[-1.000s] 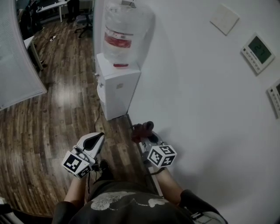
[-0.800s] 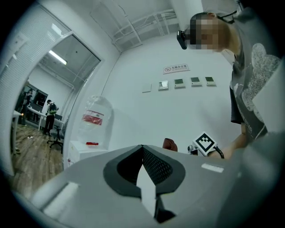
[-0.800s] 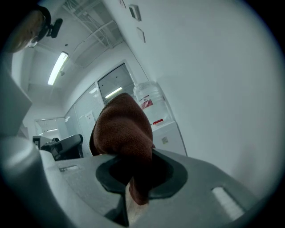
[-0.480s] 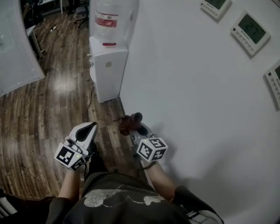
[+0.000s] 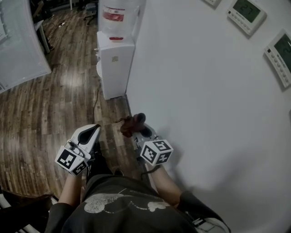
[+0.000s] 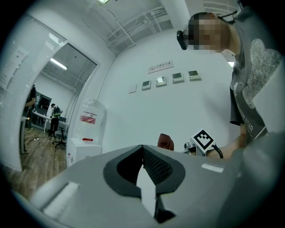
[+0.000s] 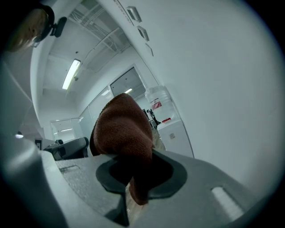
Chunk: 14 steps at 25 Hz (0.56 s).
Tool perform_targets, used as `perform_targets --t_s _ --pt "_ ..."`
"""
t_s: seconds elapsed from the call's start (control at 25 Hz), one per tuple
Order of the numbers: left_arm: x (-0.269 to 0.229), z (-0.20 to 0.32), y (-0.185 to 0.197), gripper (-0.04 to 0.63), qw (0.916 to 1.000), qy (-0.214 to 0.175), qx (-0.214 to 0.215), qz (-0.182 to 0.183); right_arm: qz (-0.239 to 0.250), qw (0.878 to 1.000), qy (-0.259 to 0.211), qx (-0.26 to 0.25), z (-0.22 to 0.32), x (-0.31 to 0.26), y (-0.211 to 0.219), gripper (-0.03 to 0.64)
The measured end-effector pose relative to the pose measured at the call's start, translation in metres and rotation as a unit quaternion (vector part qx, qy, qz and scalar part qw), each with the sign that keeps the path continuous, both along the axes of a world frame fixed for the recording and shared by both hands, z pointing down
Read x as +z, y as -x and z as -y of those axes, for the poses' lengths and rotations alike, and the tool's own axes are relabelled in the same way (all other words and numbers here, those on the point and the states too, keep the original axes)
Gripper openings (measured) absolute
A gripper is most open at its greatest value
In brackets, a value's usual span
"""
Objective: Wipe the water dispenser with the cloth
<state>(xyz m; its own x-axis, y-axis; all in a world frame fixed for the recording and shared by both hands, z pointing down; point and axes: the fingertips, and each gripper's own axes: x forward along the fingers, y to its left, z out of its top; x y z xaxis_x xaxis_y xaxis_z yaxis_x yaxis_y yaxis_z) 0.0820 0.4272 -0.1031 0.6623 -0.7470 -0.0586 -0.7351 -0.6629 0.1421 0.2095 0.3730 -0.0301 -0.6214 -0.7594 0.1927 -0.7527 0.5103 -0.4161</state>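
The white water dispenser (image 5: 116, 68) with its clear bottle (image 5: 114, 16) stands against the wall, well ahead of both grippers. My right gripper (image 5: 137, 129) is shut on a bunched red-brown cloth (image 5: 129, 124), held low above the floor near the wall. In the right gripper view the cloth (image 7: 122, 133) bulges out of the right gripper (image 7: 133, 171), with the dispenser (image 7: 171, 129) far beyond it. My left gripper (image 5: 95, 128) is beside it to the left, shut and holding nothing. In the left gripper view the left gripper (image 6: 142, 148) has its pads together, and the dispenser (image 6: 82, 149) and cloth (image 6: 165, 141) show behind.
A white wall (image 5: 195, 91) runs along my right with control panels (image 5: 245, 13) on it. The floor (image 5: 54, 113) is dark wood planks. A glass partition (image 5: 18, 41) stands at the left. A cable (image 5: 96, 107) trails by the dispenser's base. People (image 6: 54, 118) stand far off.
The head view has shifted, so the dispenser sits higher and smaller in frame and more wall panels show. Both grippers keep their pose, the cloth still in the right one.
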Motion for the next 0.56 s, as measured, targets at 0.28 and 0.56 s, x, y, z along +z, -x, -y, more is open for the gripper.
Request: perform_targets --t_s 0.28,0.56 --pt "-0.003 0.000 -0.016 0.018 1.0000 -0.001 0.008 0.003 0.002 1.000 0.000 0.001 -0.006 -0.001 -0.012 0.055" --pt "0.002 0.000 -0.030 0.018 0.9997 0.003 0.024 0.004 0.004 1.000 0.011 0.020 -0.006 0.007 -0.031 0.055"
